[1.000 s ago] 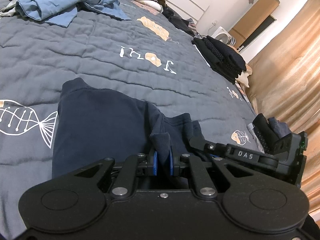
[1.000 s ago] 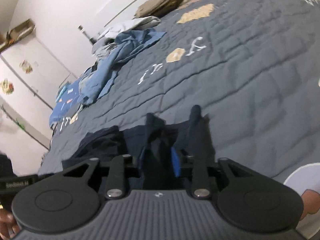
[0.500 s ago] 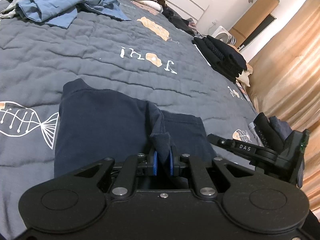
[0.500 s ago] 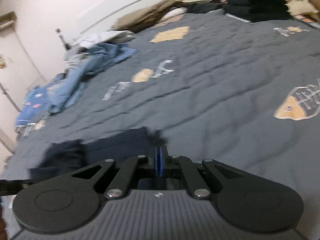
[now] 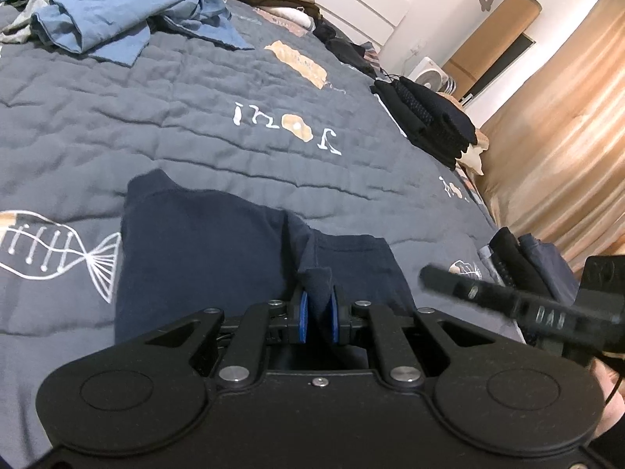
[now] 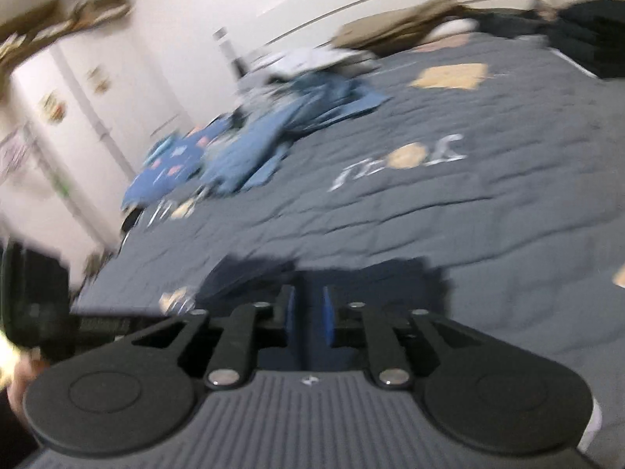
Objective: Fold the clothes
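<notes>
The left gripper [image 5: 317, 308] is clenched on a pinch of the navy garment [image 5: 203, 250], which lies partly folded on the grey quilt [image 5: 195, 117]. The right gripper [image 6: 308, 314] has a narrow gap between its pads, dark cloth showing there (too blurred to tell if it grips). That thin pinch could slip, letting the fold collapse.

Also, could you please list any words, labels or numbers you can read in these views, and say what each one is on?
"DAS": on the right gripper, blurred, so uncertain.
White lettering on the quilt: upside down, stylised, not readable.
Text on the left gripper's side in the right wrist view: too blurred.
</notes>
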`<state>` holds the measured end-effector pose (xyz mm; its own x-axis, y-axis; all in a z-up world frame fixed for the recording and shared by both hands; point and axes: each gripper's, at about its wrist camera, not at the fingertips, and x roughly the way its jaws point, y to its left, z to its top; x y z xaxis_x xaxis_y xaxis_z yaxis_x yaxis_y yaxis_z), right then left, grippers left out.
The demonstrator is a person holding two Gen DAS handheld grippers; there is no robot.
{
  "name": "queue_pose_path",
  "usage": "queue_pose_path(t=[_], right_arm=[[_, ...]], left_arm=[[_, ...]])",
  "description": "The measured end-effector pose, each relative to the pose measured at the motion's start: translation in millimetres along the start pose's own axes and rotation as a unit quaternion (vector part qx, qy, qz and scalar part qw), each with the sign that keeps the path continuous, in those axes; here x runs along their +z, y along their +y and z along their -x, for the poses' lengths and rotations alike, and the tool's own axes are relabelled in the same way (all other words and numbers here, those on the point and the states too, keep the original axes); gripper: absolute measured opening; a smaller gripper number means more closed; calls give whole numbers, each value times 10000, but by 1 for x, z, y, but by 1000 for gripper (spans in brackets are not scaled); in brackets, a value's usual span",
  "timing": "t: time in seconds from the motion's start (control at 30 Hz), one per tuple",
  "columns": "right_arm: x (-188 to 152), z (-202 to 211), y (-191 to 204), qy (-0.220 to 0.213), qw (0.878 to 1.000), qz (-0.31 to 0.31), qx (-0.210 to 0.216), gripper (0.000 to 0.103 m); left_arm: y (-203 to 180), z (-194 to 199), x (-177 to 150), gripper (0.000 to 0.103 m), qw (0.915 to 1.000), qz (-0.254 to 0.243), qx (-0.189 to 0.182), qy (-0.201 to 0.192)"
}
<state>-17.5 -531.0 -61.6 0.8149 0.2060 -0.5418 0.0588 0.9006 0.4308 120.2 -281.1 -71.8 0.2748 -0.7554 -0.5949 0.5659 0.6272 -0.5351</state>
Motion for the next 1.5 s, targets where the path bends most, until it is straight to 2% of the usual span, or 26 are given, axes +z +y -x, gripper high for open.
queue_pose_path(t=[0.23, 0.33, 0.53, 0.6, 0.63, 0.67, 0.7, 0.73, 0.87, 0.93, 1.1, 1.17, 1.23, 1.33, 1.5], right_arm=[[-12, -19, 27, 340, 9979, 469, 302, 33], [-16, -25, 36, 445, 9963, 621, 400, 36], [-26, -31, 42, 567, 9950, 750, 334, 40], [-30, -34, 43, 605, 9946, 788, 285, 39], [-32, -36, 43, 620, 9946, 796, 230, 34], [-33, -38, 41, 620, 9947, 801, 144, 28], [-33, -38, 40, 604, 9949, 811, 63, 12], [-33, -37, 38, 579, 9951, 804, 1, 0], [-27, -31, 34, 462, 9965, 693, 53, 0], [-24, -27, 31, 404, 9971, 636, 96, 0], [-16, -18, 26, 256, 9983, 492, 203, 9], [-16, -21, 32, 277, 9977, 570, 223, 19], [-17, -26, 37, 347, 9971, 646, 207, 38], [-22, -37, 46, 523, 9947, 885, 56, 44], [-29, -47, 50, 798, 9910, 1066, -103, 47]], left_arm=[[2, 11, 3, 12, 9999, 13, -107, -40], [1, 3, 1, 12, 10000, -26, -2, 62], [5, 1, 0, 13, 9999, 77, -15, 126], [5, 0, 0, 17, 9998, 85, -3, 165], [4, 0, 0, 21, 9998, 72, 17, 185], [4, 1, 1, 30, 9998, 56, 24, 194], [3, 3, 1, 35, 9998, 35, 5, 175], [3, 6, 2, 36, 9999, 6, -32, 136], [4, 18, 9, 41, 9998, 33, -187, -61], [8, 21, 12, 41, 9997, 109, -138, -159], [19, 22, 16, 41, 9995, 261, 17, -158], [21, 23, 16, 41, 9993, 302, 35, -195], [23, 25, 17, 41, 9992, 334, 64, -228], [25, 26, 17, 41, 9989, 385, 99, -243], [26, 25, 18, 41, 9991, 352, 85, -204]])
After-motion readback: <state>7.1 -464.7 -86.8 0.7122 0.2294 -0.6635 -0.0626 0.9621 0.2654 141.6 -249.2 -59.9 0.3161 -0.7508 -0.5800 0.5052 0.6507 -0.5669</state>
